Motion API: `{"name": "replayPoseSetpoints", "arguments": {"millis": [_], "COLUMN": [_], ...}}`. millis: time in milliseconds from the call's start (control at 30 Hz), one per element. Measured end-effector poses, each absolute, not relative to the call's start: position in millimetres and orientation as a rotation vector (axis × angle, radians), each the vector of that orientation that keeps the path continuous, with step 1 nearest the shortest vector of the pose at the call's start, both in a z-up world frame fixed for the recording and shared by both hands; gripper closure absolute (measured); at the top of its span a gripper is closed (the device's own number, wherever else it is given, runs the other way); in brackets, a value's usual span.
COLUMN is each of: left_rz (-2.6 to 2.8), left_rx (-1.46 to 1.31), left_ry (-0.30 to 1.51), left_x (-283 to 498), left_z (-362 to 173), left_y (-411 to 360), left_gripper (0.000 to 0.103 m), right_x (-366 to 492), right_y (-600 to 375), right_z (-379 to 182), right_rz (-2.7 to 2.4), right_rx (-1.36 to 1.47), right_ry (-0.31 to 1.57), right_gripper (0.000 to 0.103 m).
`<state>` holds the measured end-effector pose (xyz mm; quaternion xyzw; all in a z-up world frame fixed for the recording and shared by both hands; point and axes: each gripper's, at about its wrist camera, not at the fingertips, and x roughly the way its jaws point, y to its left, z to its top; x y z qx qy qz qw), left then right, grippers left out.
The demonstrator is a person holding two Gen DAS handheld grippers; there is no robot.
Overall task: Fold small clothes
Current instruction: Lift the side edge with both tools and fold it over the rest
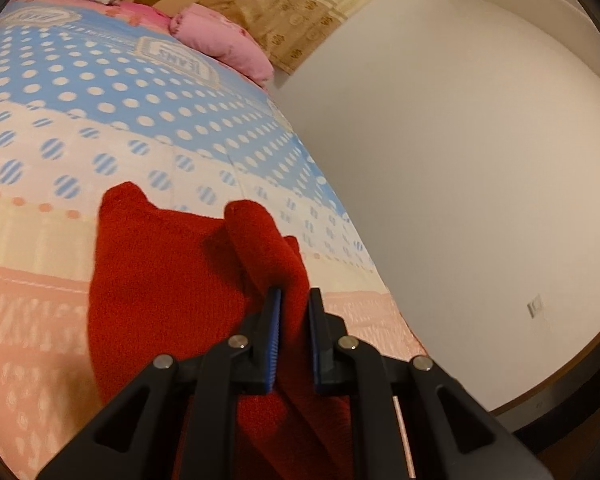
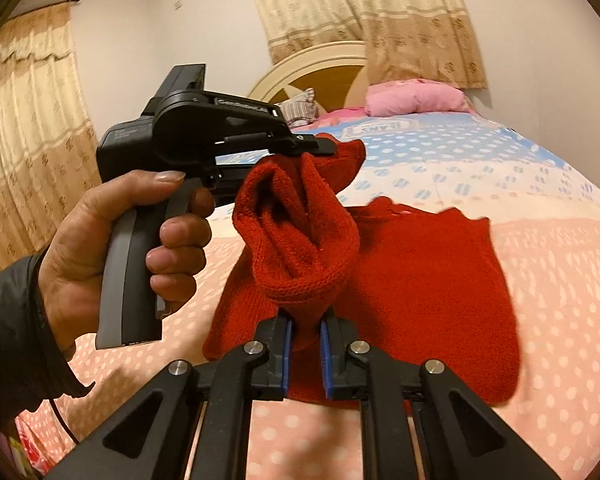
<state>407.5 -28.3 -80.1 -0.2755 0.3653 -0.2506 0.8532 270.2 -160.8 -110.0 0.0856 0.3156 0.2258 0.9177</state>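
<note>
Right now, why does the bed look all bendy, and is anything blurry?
Left wrist view: the fisheye lens bulges the bed into a curve, and the red sweater casts a dark shadow on itself. Right wrist view: same bulge; the sweater's right edge is smeared by motion.

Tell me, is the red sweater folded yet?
Not yet. The red sweater is bunched, one edge lifted off the bed by both grippers, the rest lying spread.

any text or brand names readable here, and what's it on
"JEANS", seen upside down, on a badge print of the bedsheet.
Raised brand lettering on the left gripper housing: blurred, starts like "Gen", the rest unreadable.
Other badge print at the sheet's far end: too blurred to read.
</note>
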Motion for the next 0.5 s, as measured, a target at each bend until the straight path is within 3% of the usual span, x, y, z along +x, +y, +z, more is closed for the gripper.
{"name": "replayPoseSetpoints", "arguments": {"millis": [367, 500], "left_rz": [-0.578, -0.603], "left_rx": [-0.564, -0.543], "left_ry": [0.834, 0.842], "left_x": [420, 425], "left_z": [-98, -98], "left_y": [-68, -86], "left_gripper": [0.09, 0.095], "right_x": [262, 259], "right_y": [-204, -219], "right_z": [-127, -134], "right_rz": [0.4, 0.375], "right_rx": [0.282, 0.319], "right_ry": [0.707, 0.728], "right_gripper": [0.092, 0.092]}}
